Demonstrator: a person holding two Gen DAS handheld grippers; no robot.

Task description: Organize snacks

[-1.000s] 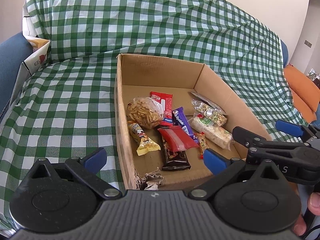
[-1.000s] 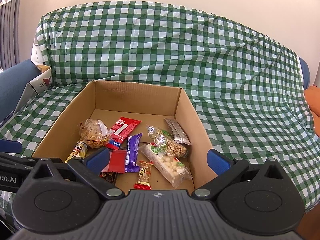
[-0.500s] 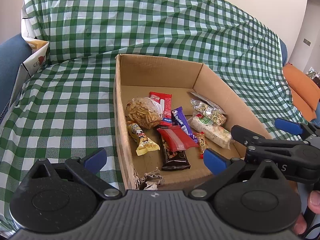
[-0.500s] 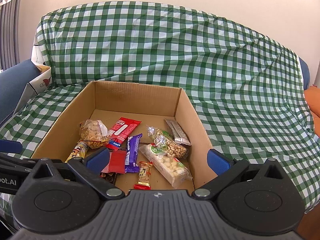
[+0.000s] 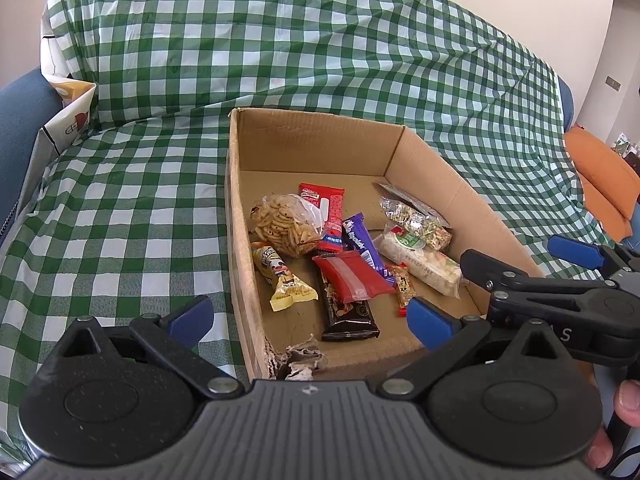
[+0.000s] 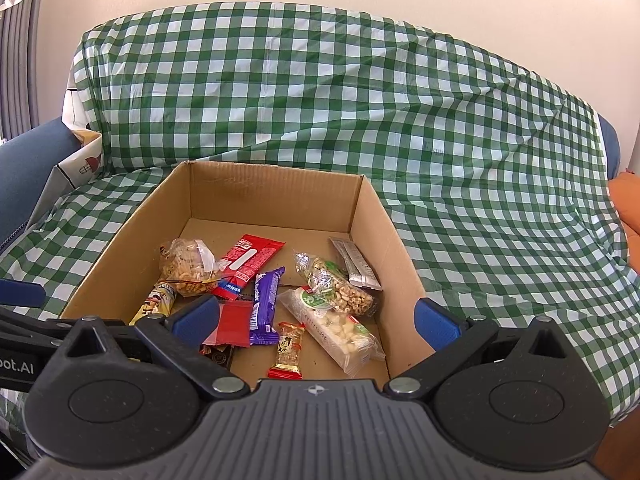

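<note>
Snacks (image 6: 264, 296) fill the box (image 6: 272, 196); only left view shows a fingertip (image 5: 628, 400)

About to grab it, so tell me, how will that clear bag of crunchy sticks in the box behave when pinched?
The clear bag of sticks looks puffy and loosely filled, so it will probably deform and sag. Its glossy film may slip. The sticks look brittle and could crush under a hard squeeze.

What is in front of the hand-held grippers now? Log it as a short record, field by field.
container: open cardboard box on the green checked cloth
contents: loose snack packets, among them a purple bar and a red wafer pack
left hand-held gripper: open, holds nothing
right hand-held gripper: open, holds nothing
outside box: no snacks visible
</note>
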